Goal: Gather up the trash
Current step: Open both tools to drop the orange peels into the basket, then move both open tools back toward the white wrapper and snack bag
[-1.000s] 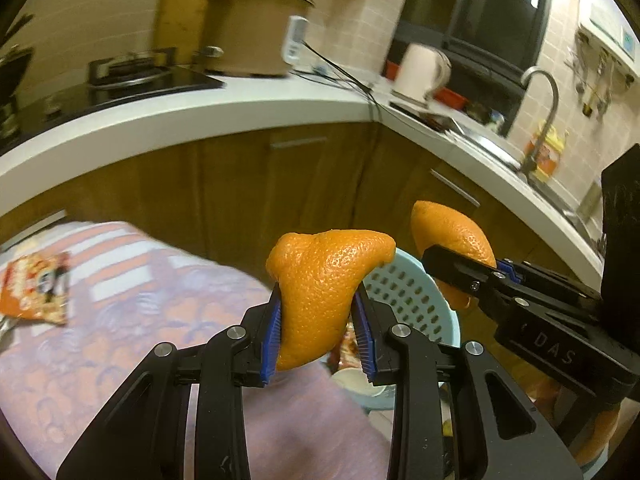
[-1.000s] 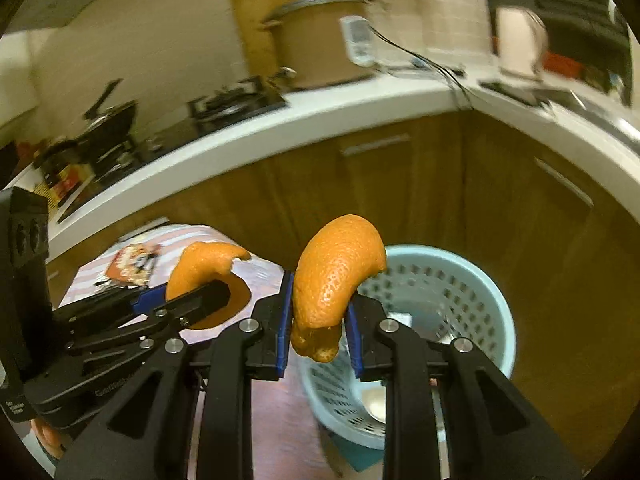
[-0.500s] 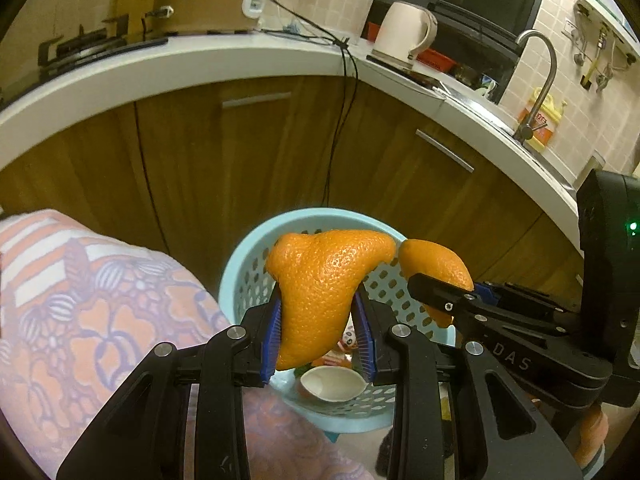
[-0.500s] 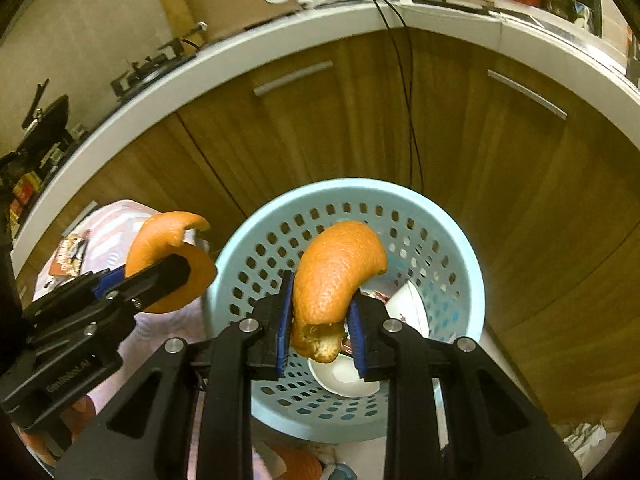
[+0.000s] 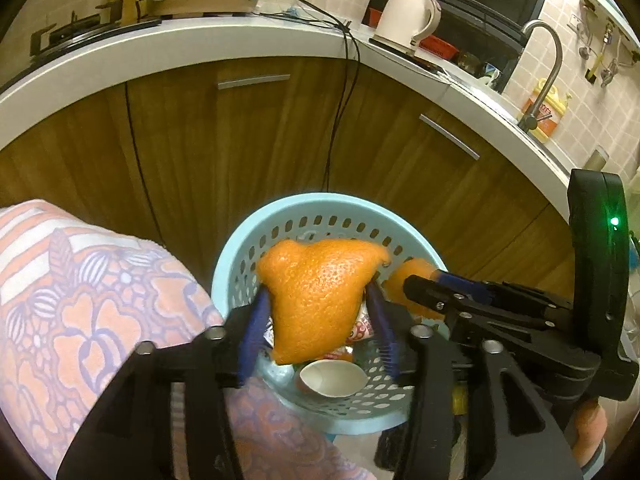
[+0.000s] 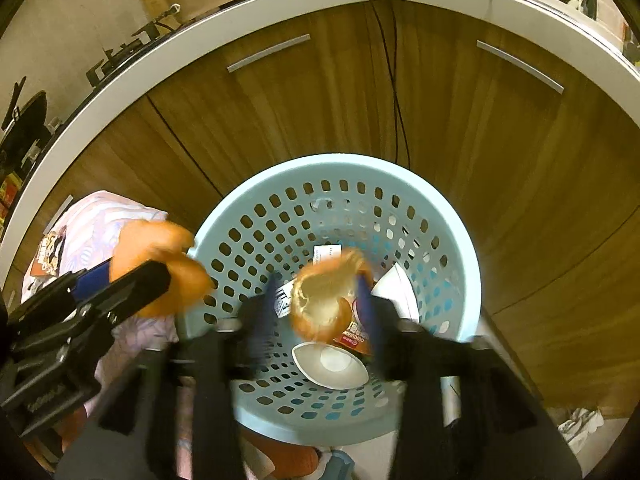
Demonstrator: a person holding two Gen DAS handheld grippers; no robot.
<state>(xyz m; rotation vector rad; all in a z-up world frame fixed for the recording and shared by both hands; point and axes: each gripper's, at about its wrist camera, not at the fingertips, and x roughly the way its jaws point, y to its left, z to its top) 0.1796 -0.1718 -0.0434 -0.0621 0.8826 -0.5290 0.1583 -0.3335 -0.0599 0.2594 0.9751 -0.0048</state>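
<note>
A light blue perforated basket [image 5: 240, 248] [image 6: 224, 216] stands on the floor below both grippers. My left gripper [image 5: 318, 304] is over it and its jaws are opening. A broad orange peel [image 5: 316, 280] still sits between the blue pads [image 5: 256, 320], with a gap on its right side. My right gripper [image 6: 318, 292] is opening too. Its curled peel [image 6: 324, 304] is blurred, shows its pale inside and is loose between the pads over the basket. Each view shows the other gripper [image 5: 416, 284] [image 6: 160, 276] from the side. A white paper cup [image 6: 328, 364] and a wrapper [image 6: 354, 338] lie inside.
A table under a pink floral cloth [image 5: 100, 300] adjoins the basket on the left, with a snack packet [image 6: 50, 256] on it. Brown cabinet doors [image 5: 260, 140] and a white counter [image 5: 200, 44] curve behind. A black cable [image 5: 340, 100] hangs down to the basket.
Both sets of jaws have widened. The right gripper's peel has slipped free, turned over and blurred. The left peel now has a gap beside it. Both grippers have sunk closer to the basket.
</note>
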